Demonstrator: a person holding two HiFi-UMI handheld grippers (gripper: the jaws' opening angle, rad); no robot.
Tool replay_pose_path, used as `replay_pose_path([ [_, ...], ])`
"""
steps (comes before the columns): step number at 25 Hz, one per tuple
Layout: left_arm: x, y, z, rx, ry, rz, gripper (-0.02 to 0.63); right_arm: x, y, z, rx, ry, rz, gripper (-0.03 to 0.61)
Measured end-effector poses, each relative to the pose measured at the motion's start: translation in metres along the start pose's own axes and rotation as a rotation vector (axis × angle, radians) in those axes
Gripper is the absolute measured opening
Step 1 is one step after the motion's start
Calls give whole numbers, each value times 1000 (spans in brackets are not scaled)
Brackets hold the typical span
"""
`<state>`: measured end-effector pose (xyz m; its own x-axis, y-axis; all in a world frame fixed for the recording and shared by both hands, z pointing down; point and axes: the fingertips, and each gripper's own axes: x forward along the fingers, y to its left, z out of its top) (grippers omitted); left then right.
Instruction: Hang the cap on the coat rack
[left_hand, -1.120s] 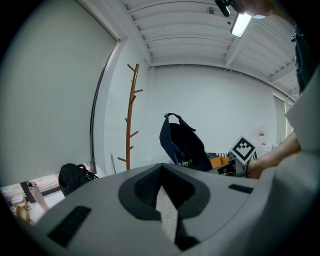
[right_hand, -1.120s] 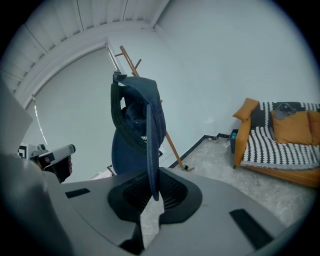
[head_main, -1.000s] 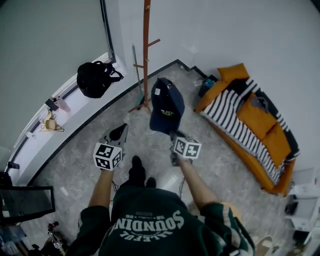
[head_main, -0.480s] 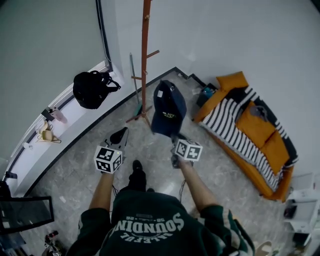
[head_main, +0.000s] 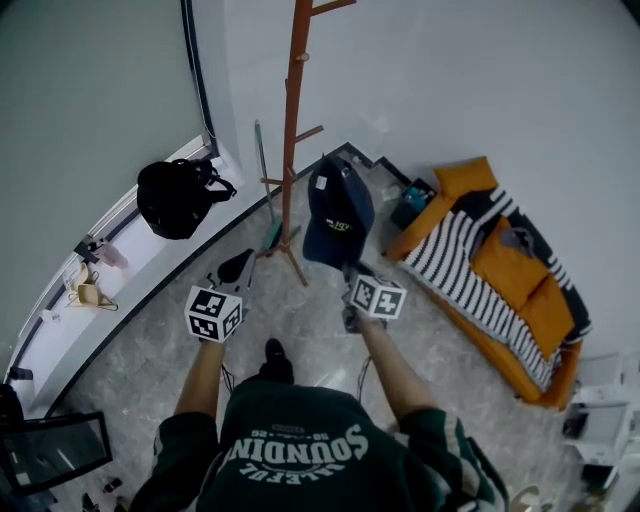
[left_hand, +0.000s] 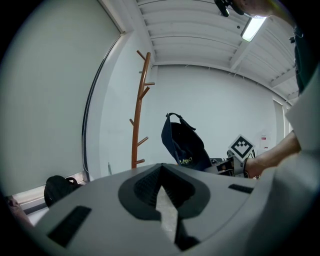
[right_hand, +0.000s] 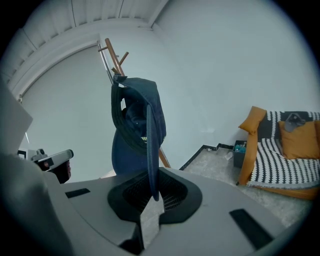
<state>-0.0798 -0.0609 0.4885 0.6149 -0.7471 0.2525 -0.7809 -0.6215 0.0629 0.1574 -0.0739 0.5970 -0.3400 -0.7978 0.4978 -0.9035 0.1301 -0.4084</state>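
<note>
Right tongs pinch the cap near the coat rack

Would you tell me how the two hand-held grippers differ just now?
The right hand-held gripper is shut on the brim of the cap; the left hand-held gripper is shut on nothing. The left one is left of the coat rack, the right one right of it. Both face it.

The floor carried the rack in its far corner, a sofa along its right edge, a box between them.
</note>
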Motion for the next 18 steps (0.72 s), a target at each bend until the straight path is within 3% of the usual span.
replay_pose_path([
  [8,35,41,9,0,8,-43,-2,35,12,28,23,-19,-15,14],
  [18,63,61,7,-17,27,-55,-2,58,-1,32,50,-1,-36,14],
])
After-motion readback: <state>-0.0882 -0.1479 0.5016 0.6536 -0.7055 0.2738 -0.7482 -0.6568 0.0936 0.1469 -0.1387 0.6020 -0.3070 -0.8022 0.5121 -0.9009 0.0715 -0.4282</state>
